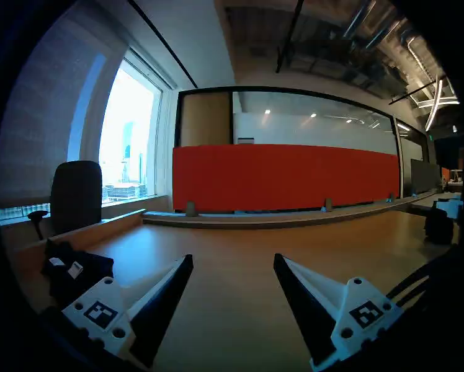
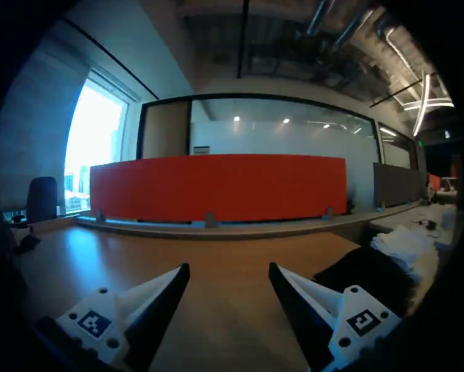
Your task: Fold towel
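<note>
In the right gripper view a stack of folded white towels (image 2: 410,249) lies at the far right of the wooden table (image 2: 232,260), with a dark cloth (image 2: 368,273) just in front of it. My right gripper (image 2: 229,273) is open above the bare wood, left of that cloth, with nothing between its fingers. In the left gripper view my left gripper (image 1: 233,263) is open too, low over the table (image 1: 250,248), holding nothing.
A red divider panel (image 1: 285,177) runs along the table's far edge. A black office chair (image 1: 75,195) stands by the window at left. A small black bundle with white tags (image 1: 75,270) lies at the table's left; another dark object (image 1: 438,224) sits at the right.
</note>
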### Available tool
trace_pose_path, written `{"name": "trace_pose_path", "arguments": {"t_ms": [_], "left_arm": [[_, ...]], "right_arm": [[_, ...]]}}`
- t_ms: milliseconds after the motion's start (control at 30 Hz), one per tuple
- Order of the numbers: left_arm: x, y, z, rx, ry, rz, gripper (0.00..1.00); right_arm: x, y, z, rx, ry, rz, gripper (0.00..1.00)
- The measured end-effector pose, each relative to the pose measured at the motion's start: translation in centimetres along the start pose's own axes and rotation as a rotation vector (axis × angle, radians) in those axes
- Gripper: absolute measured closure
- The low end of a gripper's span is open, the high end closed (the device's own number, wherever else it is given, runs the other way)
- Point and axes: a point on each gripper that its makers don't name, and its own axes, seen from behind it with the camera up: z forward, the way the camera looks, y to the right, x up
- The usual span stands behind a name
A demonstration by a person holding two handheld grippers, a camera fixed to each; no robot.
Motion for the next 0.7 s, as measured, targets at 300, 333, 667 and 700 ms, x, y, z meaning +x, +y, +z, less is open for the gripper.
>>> {"name": "trace_pose_path", "arguments": {"t_ms": [300, 333, 667, 700], "left_arm": [[0.0, 0.1, 0.0, 0.000, 0.000, 0.000, 0.03], [0.0, 0.1, 0.0, 0.000, 0.000, 0.000, 0.03], [0.0, 0.1, 0.0, 0.000, 0.000, 0.000, 0.03], [0.0, 0.1, 0.0, 0.000, 0.000, 0.000, 0.03]], "right_arm": [[-1.3, -0.4, 0.3, 0.011, -0.003, 0.023, 0.01], [-1.3, -0.3, 0.3, 0.011, -0.003, 0.026, 0.01], [-1.0, 0.1, 0.0, 0.002, 0.014, 0.045, 0.01], [-1.0, 0.1, -0.1, 0.001, 0.017, 0.045, 0.01]]}}
